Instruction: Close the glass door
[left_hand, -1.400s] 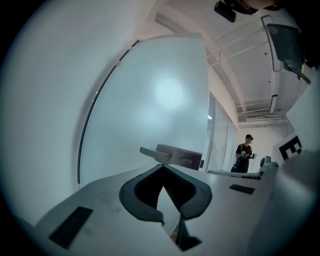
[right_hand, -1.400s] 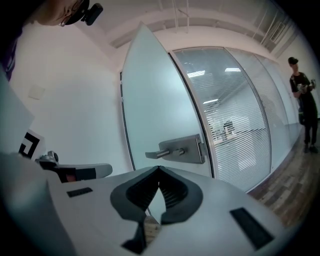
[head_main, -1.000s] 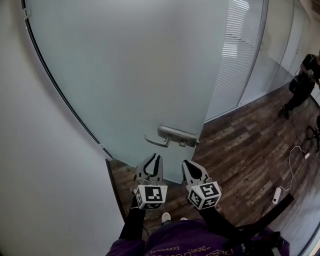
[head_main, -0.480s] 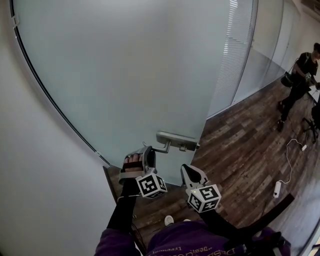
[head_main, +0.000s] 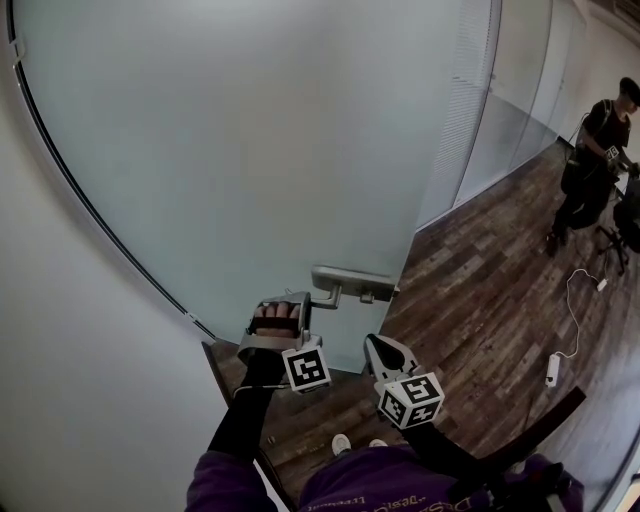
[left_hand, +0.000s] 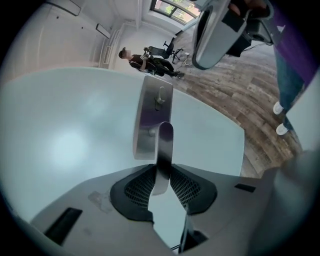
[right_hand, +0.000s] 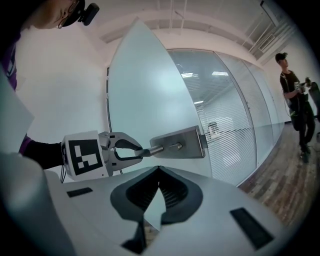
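The frosted glass door (head_main: 250, 150) stands ajar, its free edge towards the wooden floor. Its metal lever handle (head_main: 335, 282) juts from a plate near that edge. My left gripper (head_main: 287, 306) is turned on its side at the lever's end. In the left gripper view the lever (left_hand: 163, 145) lies between the two pads, which press on it from both sides. The right gripper view shows the left gripper (right_hand: 137, 150) clamped on the lever beside the handle plate (right_hand: 177, 142). My right gripper (head_main: 386, 350) hangs below the handle, shut and holding nothing, apart from the door.
A white wall (head_main: 90, 400) borders the door on the left. A glass partition with blinds (head_main: 480, 100) runs along the right. A person (head_main: 592, 160) stands far right near an office chair. A cable and adapter (head_main: 552, 368) lie on the wooden floor.
My left gripper rolled onto its side and moved up and left from below the handle to its lever, which it now clamps. The right gripper has stayed put.
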